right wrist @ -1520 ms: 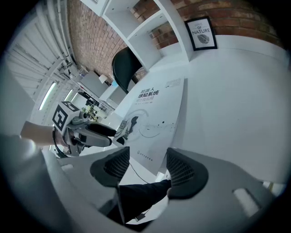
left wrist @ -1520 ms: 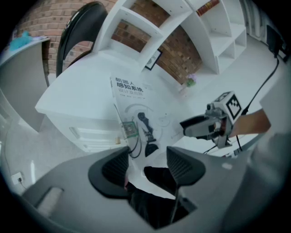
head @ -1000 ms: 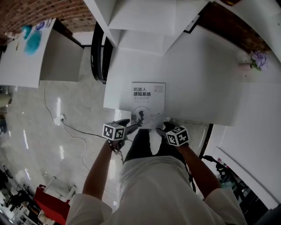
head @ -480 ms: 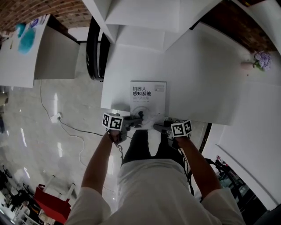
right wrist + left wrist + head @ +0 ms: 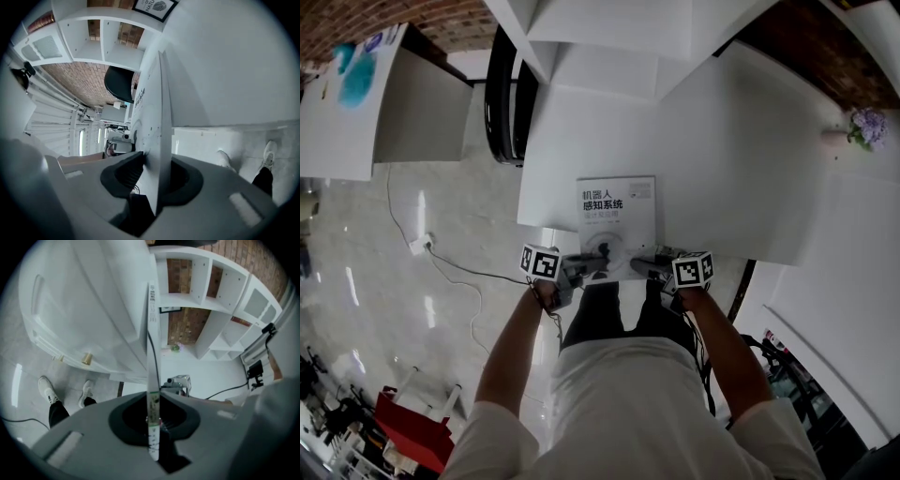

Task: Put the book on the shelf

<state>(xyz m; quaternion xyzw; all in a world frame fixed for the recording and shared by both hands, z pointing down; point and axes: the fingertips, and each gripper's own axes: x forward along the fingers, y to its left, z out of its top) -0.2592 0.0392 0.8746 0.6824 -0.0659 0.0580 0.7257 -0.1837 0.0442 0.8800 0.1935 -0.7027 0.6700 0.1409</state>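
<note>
The book (image 5: 617, 220) lies at the centre of the head view on the white counter (image 5: 722, 169), its near edge at the counter's lower rim; the left gripper (image 5: 586, 265) clenches that edge near its left corner, the right gripper (image 5: 645, 270) near its right corner; both pairs of jaws have just been closing with the book between them; the white shelf (image 5: 609, 37) stands at the frame's top.

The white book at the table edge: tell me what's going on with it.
A person holds a gripper in each hand. The left gripper and right gripper have just been closing their jaws on the near edge of the thin white paperback book, which lies on the white table. Not shelved yet.
</note>
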